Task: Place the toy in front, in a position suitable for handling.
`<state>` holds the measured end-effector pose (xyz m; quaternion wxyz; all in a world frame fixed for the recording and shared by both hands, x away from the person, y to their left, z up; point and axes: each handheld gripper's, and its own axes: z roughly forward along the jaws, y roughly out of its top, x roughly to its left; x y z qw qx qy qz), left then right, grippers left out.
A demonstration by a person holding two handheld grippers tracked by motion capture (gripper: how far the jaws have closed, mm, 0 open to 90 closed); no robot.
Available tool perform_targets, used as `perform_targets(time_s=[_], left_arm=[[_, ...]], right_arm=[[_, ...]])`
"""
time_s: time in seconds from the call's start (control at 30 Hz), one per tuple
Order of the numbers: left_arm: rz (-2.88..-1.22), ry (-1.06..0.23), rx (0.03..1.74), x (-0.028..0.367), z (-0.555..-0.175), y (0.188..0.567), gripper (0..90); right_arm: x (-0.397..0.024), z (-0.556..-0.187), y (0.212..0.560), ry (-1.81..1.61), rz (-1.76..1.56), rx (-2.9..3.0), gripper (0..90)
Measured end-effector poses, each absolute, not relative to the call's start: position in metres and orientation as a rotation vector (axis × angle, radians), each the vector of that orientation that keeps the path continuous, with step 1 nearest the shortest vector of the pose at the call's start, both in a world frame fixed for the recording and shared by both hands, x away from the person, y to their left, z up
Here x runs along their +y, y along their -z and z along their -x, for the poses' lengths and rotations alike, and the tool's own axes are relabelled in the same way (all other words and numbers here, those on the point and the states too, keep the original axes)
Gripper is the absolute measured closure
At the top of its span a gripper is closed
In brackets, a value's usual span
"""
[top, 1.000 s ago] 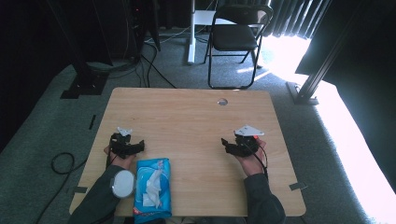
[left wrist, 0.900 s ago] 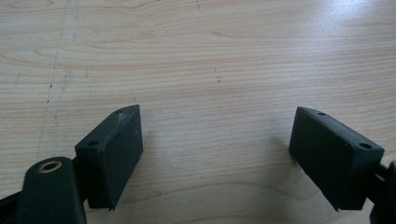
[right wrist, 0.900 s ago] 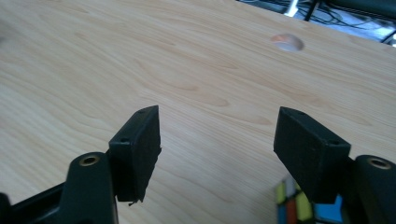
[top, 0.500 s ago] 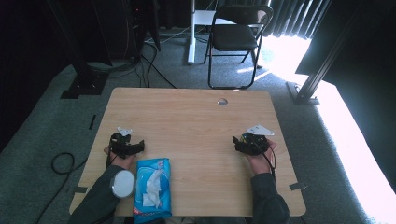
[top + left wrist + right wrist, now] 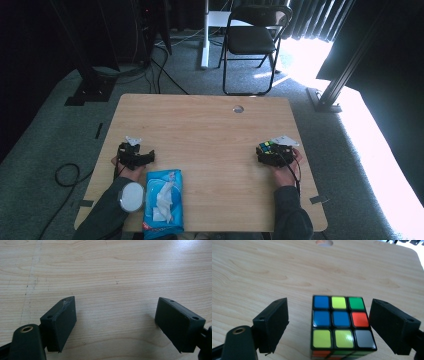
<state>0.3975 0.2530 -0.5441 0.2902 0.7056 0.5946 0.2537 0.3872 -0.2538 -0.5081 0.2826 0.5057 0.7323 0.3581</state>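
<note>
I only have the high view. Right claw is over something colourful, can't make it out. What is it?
Observer: A puzzle cube, standing on the table between the right claw's jaws.
Operator: Gripped?
Observer: No. The jaws have just been opening; there is a clear gap on the left side, and the right pad sits close beside the cube.
Operator: Left claw holding anything?
Observer: Nothing. The left claw is open, with bare wood between its jaws.

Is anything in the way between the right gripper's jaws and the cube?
Nothing visible. The cube sits on the table between the right gripper jaws, which have just been opening. The left jaw stands clear of it; the right jaw is right beside it, contact unclear.
</note>
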Motion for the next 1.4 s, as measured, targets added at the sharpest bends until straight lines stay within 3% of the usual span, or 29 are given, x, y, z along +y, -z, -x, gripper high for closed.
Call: perform_targets(time_s=[0.33,0.37,0.53,0.77,1.4], left_arm=[[-1.882,-0.677,1.586,0.253,-0.397,0.544,17.7],[-1.882,-0.677,1.586,0.253,-0.397,0.544,17.7],[-1.882,-0.677,1.586,0.253,-0.397,0.544,17.7],[-1.882,-0.676,1.586,0.253,-0.397,0.544,17.7],[-1.883,-0.677,1.585,0.253,-0.398,0.544,17.6]], right_arm=[[-0.263,-0.391,0.521,-0.936,-1.408,1.966,17.5],[-0.264,-0.391,0.524,-0.943,-1.402,1.971,22.3],[-0.267,-0.392,0.531,-0.935,-1.432,1.977,23.6],[-0.270,-0.392,0.533,-0.982,-1.441,1.987,33.1],[-0.262,-0.391,0.531,-0.976,-1.384,1.995,33.7]])
